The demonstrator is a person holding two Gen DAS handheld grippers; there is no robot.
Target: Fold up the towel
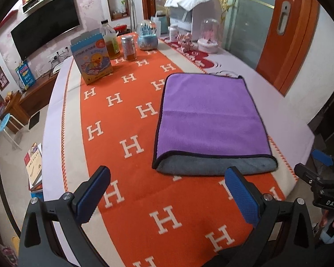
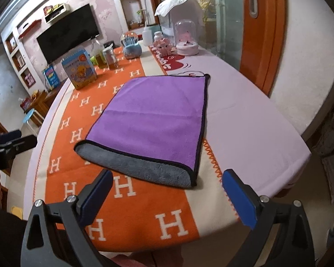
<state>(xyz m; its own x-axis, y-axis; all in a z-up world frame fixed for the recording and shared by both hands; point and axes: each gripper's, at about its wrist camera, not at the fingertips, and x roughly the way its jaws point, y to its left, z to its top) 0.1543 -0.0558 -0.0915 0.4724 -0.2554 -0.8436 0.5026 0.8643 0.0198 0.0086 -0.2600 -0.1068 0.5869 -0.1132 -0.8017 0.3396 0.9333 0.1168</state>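
A purple towel (image 1: 209, 115) with a grey underside and black trim lies folded flat on the orange H-patterned runner (image 1: 127, 133). Its grey lower layer shows along the near edge. It also shows in the right wrist view (image 2: 153, 120). My left gripper (image 1: 167, 191) is open and empty, hovering above the runner just short of the towel's near edge. My right gripper (image 2: 167, 191) is open and empty, near the table's front edge, short of the towel's near right corner. The right gripper's body shows at the right edge of the left wrist view (image 1: 322, 184).
At the table's far end stand a duck-print box (image 1: 91, 57), a bottle (image 1: 110, 40), a jar (image 1: 128, 47), a snow globe (image 1: 147, 35), a glass dome (image 1: 209, 35) and a white appliance (image 1: 196, 13). A lilac cloth (image 2: 245, 120) covers the table on the right.
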